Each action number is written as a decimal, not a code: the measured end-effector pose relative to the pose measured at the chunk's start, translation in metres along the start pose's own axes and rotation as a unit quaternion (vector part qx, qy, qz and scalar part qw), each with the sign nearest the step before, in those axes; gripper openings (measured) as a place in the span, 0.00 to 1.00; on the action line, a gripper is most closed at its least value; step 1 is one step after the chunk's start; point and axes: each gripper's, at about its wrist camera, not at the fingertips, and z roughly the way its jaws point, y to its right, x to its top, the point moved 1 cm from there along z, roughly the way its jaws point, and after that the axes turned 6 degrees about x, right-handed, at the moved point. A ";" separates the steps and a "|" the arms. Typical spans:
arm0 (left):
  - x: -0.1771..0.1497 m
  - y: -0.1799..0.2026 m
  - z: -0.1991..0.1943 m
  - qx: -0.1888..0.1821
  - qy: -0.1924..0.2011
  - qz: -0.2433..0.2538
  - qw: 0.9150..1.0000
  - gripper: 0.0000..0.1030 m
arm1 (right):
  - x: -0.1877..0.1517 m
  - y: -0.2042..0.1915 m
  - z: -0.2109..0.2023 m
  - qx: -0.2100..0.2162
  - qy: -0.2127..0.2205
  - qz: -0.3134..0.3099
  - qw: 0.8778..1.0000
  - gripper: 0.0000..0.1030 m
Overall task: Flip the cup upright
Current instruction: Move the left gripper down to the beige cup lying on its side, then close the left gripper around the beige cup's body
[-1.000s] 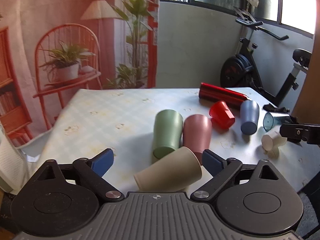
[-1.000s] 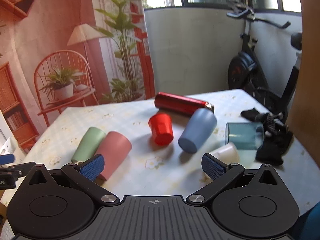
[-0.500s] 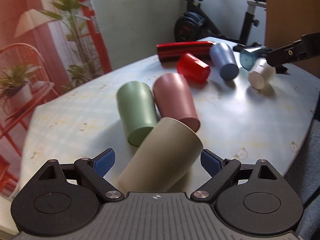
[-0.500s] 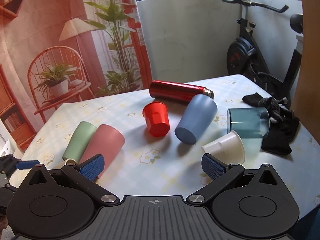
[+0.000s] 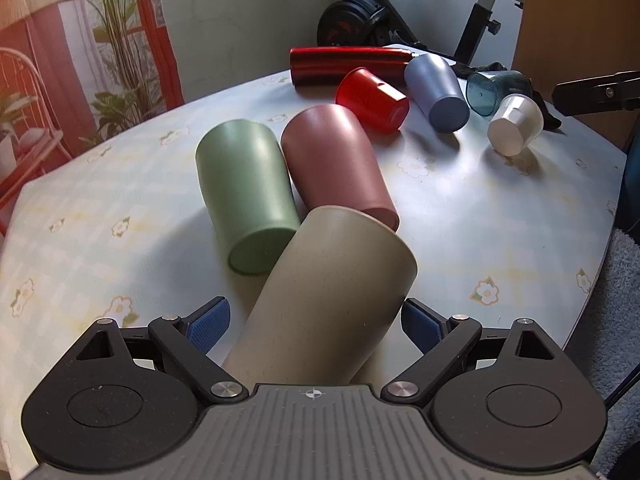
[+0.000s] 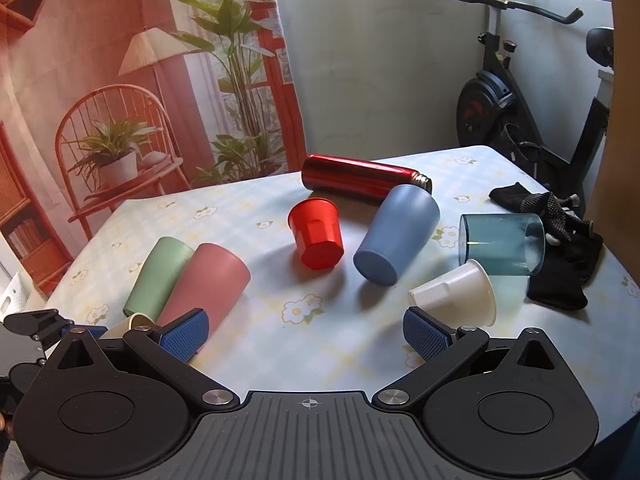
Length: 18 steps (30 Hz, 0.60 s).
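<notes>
Left gripper (image 5: 316, 320) stands spread wide, its blue pads either side of the beige cup (image 5: 332, 300) with a visible gap on both sides; nothing is grasped. Beige cup: lying on its side at the near edge of the counter (image 5: 480, 216), long axis running from the gripper body up and to the right, wide mouth end pointing away toward the other cups, narrow base end toward the camera. Its mouth rim meets the base ends of the green cup (image 5: 248, 192) and the pink cup (image 5: 336, 160).

Right gripper (image 6: 306, 332) is likewise spread and empty, held over bare counter.

Count of cups, all on their sides: seven, one each of beige, green, pink, red (image 6: 318, 234), blue-grey (image 6: 396, 234), white (image 6: 456, 296) and clear teal (image 6: 502, 244). One red metal flask (image 6: 364, 180) lies behind the red cup. One black glove (image 6: 560, 248) lies beside the teal cup.

No brand, label or legible writing found on any item.
</notes>
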 end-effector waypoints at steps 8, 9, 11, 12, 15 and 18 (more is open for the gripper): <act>-0.003 -0.003 0.002 -0.015 -0.001 -0.011 1.000 0.90 | -0.001 -0.004 0.002 0.002 -0.004 -0.006 1.000 1.00; -0.003 -0.003 0.003 -0.015 -0.002 -0.010 1.000 0.89 | -0.001 -0.005 0.001 0.003 -0.004 -0.007 1.000 1.00; -0.002 -0.003 0.004 -0.021 -0.004 -0.011 1.000 0.85 | -0.001 -0.006 0.001 0.002 -0.004 -0.008 1.000 1.00; -0.002 -0.003 0.005 -0.025 -0.005 -0.015 1.000 0.84 | -0.001 -0.006 0.001 0.002 -0.004 -0.008 1.000 1.00; -0.002 -0.003 0.005 -0.024 -0.004 -0.025 0.999 0.80 | 0.000 -0.005 -0.001 0.001 -0.001 -0.006 1.000 1.00; -0.004 -0.002 0.000 -0.025 -0.009 -0.048 0.999 0.73 | 0.000 -0.003 -0.004 0.001 0.003 -0.003 1.000 1.00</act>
